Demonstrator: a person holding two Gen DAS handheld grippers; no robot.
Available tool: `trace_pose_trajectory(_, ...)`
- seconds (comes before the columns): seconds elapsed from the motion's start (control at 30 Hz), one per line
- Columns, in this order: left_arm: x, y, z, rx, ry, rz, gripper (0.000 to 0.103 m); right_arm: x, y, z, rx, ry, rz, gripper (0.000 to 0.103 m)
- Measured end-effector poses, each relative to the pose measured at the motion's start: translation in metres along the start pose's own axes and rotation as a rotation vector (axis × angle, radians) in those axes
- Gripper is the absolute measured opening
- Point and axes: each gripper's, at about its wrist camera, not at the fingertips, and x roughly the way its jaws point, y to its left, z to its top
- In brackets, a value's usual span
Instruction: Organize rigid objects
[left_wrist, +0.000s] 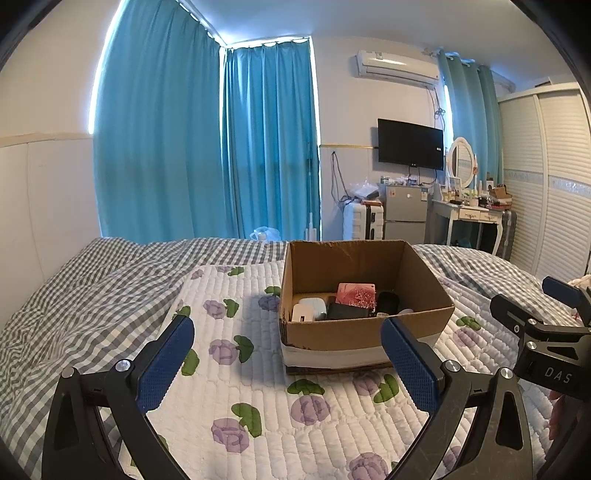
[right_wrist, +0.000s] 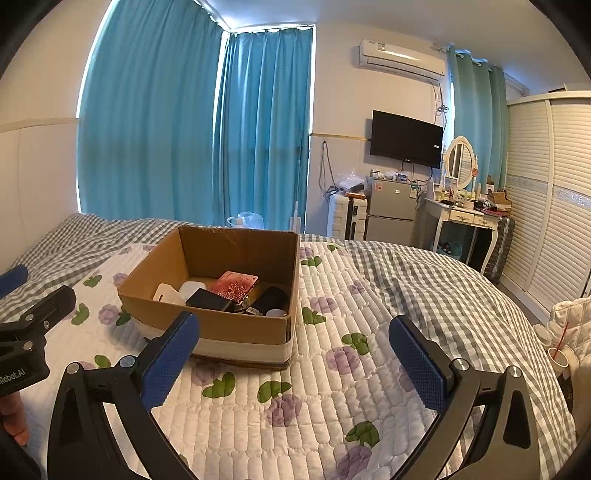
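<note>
An open cardboard box (left_wrist: 362, 330) stands on the floral quilt on the bed. It also shows in the right wrist view (right_wrist: 236, 332). Inside lie a pink patterned case (left_wrist: 356, 294), a white device (left_wrist: 309, 309), a black flat object (left_wrist: 347, 312) and a black rounded object (left_wrist: 388, 301). My left gripper (left_wrist: 288, 349) is open and empty, just in front of the box. My right gripper (right_wrist: 293, 349) is open and empty, to the right of the box's near corner. The right gripper shows at the right edge of the left wrist view (left_wrist: 554, 332); the left gripper shows at the left edge of the right wrist view (right_wrist: 26, 332).
The white floral quilt (right_wrist: 332, 387) lies over a grey checked bedcover (left_wrist: 74, 295). Beyond the bed are blue curtains (left_wrist: 207, 147), a small fridge (left_wrist: 406, 214), a suitcase (left_wrist: 360, 221), a dressing table (left_wrist: 469, 218) and a louvred wardrobe (left_wrist: 554, 177).
</note>
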Motion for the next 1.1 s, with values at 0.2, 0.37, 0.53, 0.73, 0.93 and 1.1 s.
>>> trace_pose_trajectory(0.2, 0.0009, 0.0013, 0.0004, -0.002, 0.007, -0.002, 0.103, 0.0007, -0.0008, 0.0005, 0.001, 0.005, 0.0, 0.103)
trace_pose_trajectory(0.37, 0.0004, 0.0024, -0.0001, -0.006, 0.005, 0.0, 0.103, 0.0028, -0.0013, -0.0002, 0.002, 0.016, -0.001, 0.103)
trace_pose_trajectory(0.53, -0.0006, 0.0016, -0.0002, 0.0, 0.007, -0.002, 0.103, 0.0041, -0.0006, -0.0004, 0.0, 0.021, -0.003, 0.103)
trace_pose_trajectory(0.73, -0.0008, 0.0012, -0.0004, -0.002, 0.008, 0.0, 0.103, 0.0048, -0.0002, -0.0009, 0.0, 0.025, -0.003, 0.103)
trace_pose_trajectory(0.93, -0.0004, -0.0004, -0.0018, 0.0, 0.013, 0.001, 0.103, 0.0055, 0.0004, -0.0021, -0.002, 0.031, -0.003, 0.103)
trace_pose_trajectory(1.1, 0.0006, -0.0011, -0.0023, 0.002, 0.023, -0.001, 0.103, 0.0056, 0.0005, -0.0026, -0.003, 0.032, -0.003, 0.103)
